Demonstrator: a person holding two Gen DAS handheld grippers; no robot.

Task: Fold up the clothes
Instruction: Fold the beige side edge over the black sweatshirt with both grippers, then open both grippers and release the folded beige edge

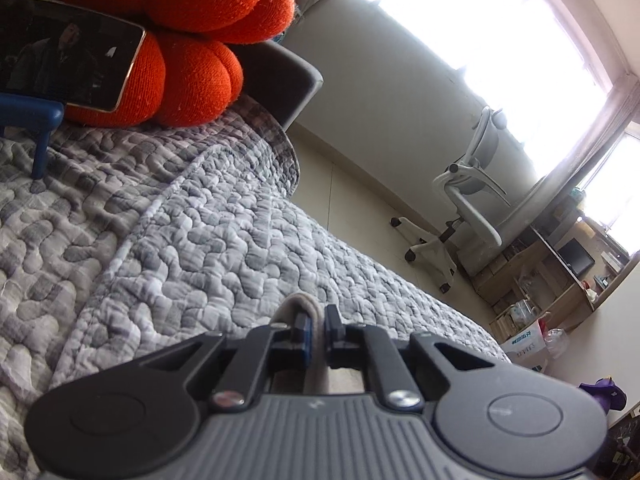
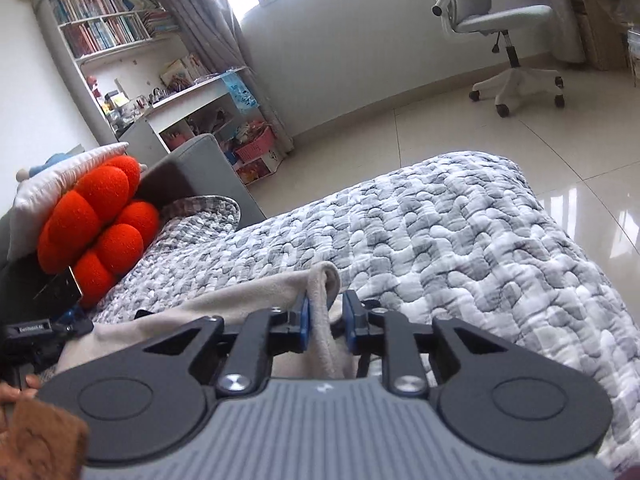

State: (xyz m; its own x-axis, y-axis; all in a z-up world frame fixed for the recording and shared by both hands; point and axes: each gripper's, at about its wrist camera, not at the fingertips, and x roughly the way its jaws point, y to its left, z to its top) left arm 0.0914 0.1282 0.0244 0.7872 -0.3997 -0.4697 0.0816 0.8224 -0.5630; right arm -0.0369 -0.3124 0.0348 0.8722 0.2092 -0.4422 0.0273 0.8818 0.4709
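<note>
A beige garment [image 2: 248, 296] lies across the grey quilted bed cover [image 2: 440, 240] and runs left from my right gripper [image 2: 326, 316]. A bunched fold of it stands between the blue pads [image 2: 305, 320], and the gripper is shut on it. In the left wrist view, my left gripper [image 1: 318, 320] is shut on a thin edge of the same beige garment [image 1: 298, 304], which sticks up past the fingertips. The rest of the garment is hidden under both gripper bodies. A hand [image 2: 12, 396] in a brown sleeve [image 2: 44, 428] shows at the lower left.
An orange knot cushion [image 1: 180, 40] and a dark screen [image 1: 60, 52] on a blue stand [image 1: 36, 120] sit at the head of the bed. A grey headboard [image 2: 192, 172], a white office chair [image 2: 504, 40], shelves [image 2: 120, 40] and tiled floor [image 2: 440, 120] lie beyond.
</note>
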